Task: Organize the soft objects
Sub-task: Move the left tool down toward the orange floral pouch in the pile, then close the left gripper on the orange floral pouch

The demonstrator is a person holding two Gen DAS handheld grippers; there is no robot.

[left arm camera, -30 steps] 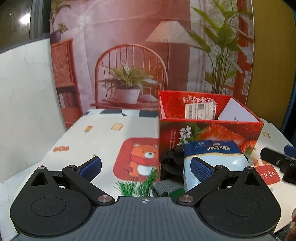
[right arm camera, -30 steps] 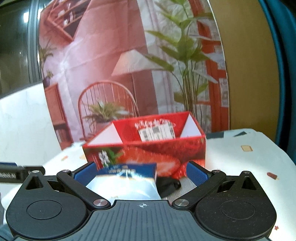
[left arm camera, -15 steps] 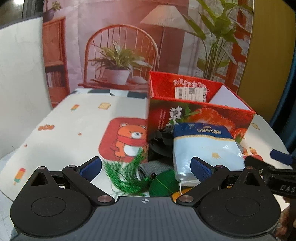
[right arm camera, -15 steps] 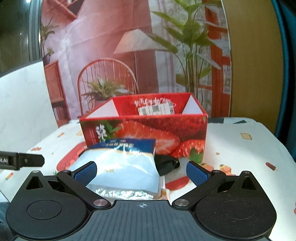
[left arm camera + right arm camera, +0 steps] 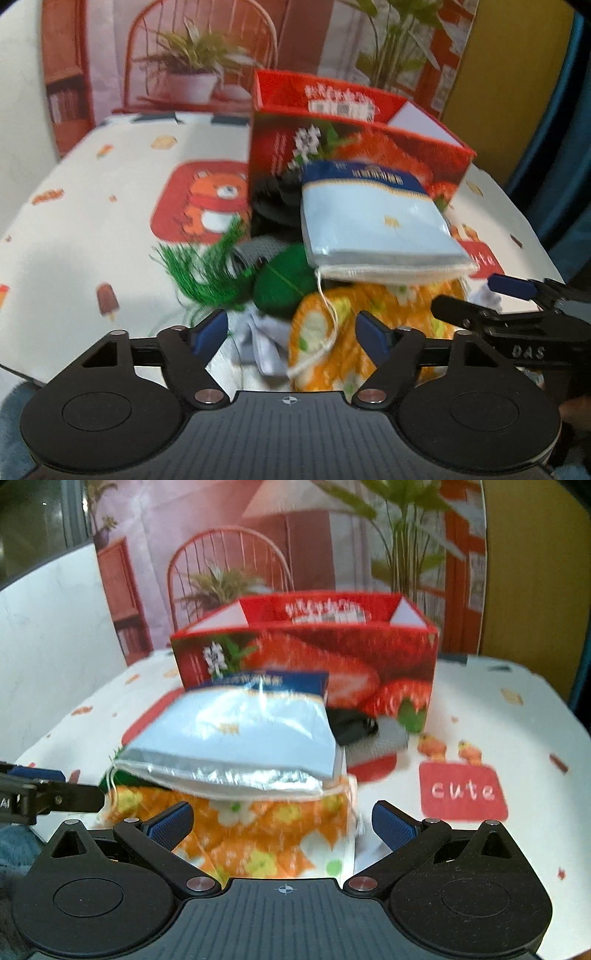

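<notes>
Looking along the left gripper [image 5: 291, 332], its two blue-padded fingers [image 5: 210, 328] stand spread apart with nothing held between them, hovering at the near edge of a heap of soft things. Beyond the fingers lies an orange flower-patterned cloth bundle [image 5: 373, 314], and on top of it a pale blue plastic pouch with a dark blue top band [image 5: 373, 218]. Left of the bundle sit a green ball of yarn [image 5: 280, 280] and a green fringed tassel [image 5: 199, 266], with a grey knitted piece [image 5: 255, 254] just behind them and a pale crumpled cloth [image 5: 262, 347] near the left finger. Farther back stands an open red cardboard box printed with strawberries [image 5: 369, 147], with a black soft item [image 5: 273, 206] against its near wall. All rest on a white tablecloth with cartoon bear prints [image 5: 92, 221]. The right gripper [image 5: 513, 306] reaches in from the right.

From the right gripper [image 5: 284, 823], the blue pads [image 5: 391, 823] are likewise wide apart and grip nothing; the orange bundle [image 5: 258, 830] lies between them just ahead, the pouch [image 5: 251, 734] on top. The black item [image 5: 351, 720] lies right of the pouch, before the red box [image 5: 332, 657]. The left gripper [image 5: 44, 794] shows at the left edge, above the tablecloth [image 5: 517, 720].
</notes>
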